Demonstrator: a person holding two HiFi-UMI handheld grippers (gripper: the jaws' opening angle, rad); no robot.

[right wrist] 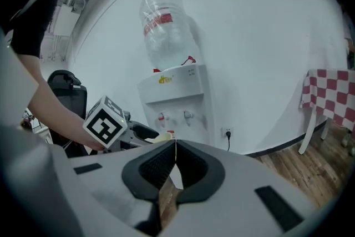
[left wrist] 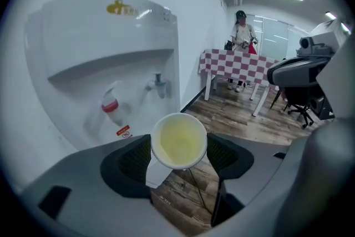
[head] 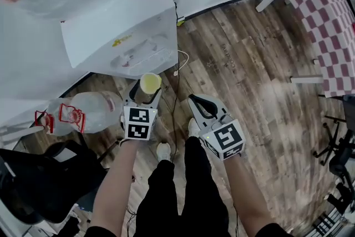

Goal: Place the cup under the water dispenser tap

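Note:
A white paper cup (head: pixel 150 83) with a pale yellow inside sits upright between the jaws of my left gripper (head: pixel 145 90), held above the wooden floor. In the left gripper view the cup (left wrist: pixel 178 140) fills the gap between the two pads. The white water dispenser (left wrist: pixel 111 64) stands just ahead, with its red tap (left wrist: pixel 110 105) and blue tap (left wrist: pixel 158 84) above and beyond the cup. My right gripper (head: pixel 195 101) hangs to the right of the left one, jaws shut with nothing in them; in its own view the right gripper (right wrist: pixel 173 147) shows its tips meeting.
A large water bottle (head: pixel 89 111) lies on the floor left of the dispenser (head: pixel 119 30). A black chair (head: pixel 39 180) is at lower left. A checkered-cloth table (head: pixel 327 19) stands at right, with a person (left wrist: pixel 241 36) beside it. A cable (head: pixel 180 64) trails near the dispenser's base.

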